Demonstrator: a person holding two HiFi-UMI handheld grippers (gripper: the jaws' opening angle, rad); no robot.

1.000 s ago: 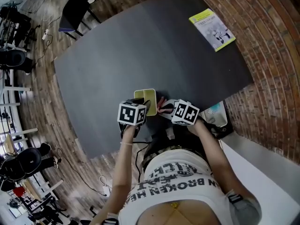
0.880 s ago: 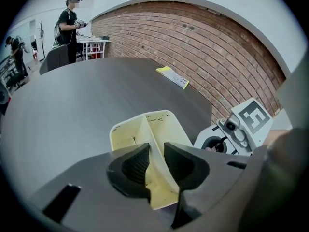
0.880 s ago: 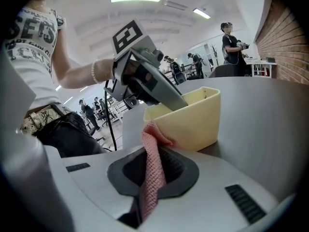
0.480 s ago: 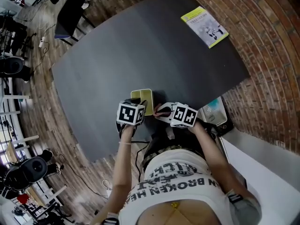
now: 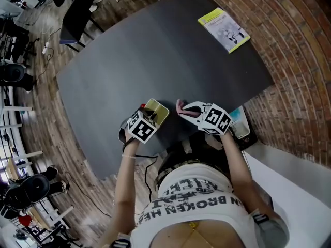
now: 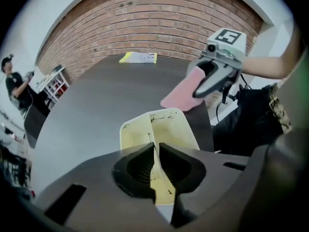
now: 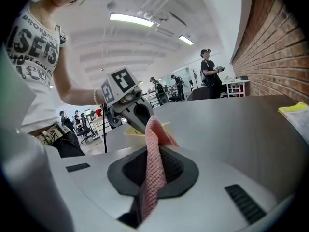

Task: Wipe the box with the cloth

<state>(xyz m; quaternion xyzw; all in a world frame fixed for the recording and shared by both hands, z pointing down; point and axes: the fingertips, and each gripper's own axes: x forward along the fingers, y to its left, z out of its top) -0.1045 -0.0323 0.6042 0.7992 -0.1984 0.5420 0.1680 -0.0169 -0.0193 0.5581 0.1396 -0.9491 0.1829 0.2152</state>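
One end of cloth (image 7: 154, 128) hidden within clamped right gripper (image 7: 154, 151).

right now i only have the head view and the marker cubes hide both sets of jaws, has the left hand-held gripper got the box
Observer: Yes. In the left gripper view the left hand-held gripper has just been closing, and its pads pinch one thin wall of the yellow box.
Operator: and the cloth, is it actually gripped
Observer: The right gripper view shows the right hand-held gripper clamped on the pink cloth, with a fold standing up out of the jaws.
Operator: anything on the box to wipe
Observer: Small dark marks dot its inner face near the far rim.
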